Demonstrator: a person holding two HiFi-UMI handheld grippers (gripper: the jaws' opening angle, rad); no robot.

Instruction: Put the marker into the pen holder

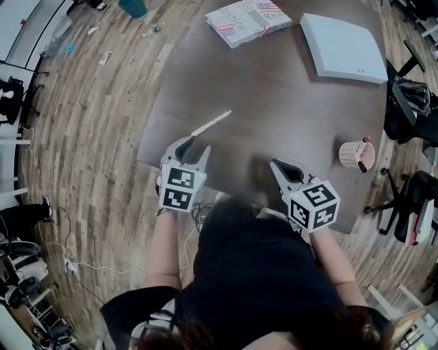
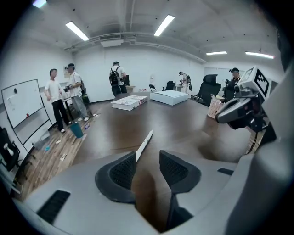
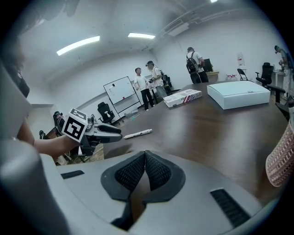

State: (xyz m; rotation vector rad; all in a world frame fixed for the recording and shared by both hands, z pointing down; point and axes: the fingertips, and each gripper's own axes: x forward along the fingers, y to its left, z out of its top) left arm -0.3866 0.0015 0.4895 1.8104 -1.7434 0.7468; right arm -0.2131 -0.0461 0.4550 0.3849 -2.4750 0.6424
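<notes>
A white marker (image 1: 212,123) lies flat on the dark brown table (image 1: 274,102), near its left edge. My left gripper (image 1: 195,145) stands just short of the marker's near end. Its jaws are open with nothing between them, and in the left gripper view the marker (image 2: 144,143) runs away from the gap of the left gripper (image 2: 148,158). The pink mesh pen holder (image 1: 356,154) stands at the table's right edge, with a red-capped pen in it. My right gripper (image 1: 277,164) hovers over the table's near edge, shut and empty; its pads meet in the right gripper view (image 3: 144,153).
A flat white box (image 1: 342,48) and a printed box (image 1: 246,19) lie at the table's far end. Office chairs (image 1: 410,102) crowd the right side. A teal bin (image 1: 133,7) and cables sit on the wooden floor to the left. Several people (image 2: 62,96) stand beyond the table.
</notes>
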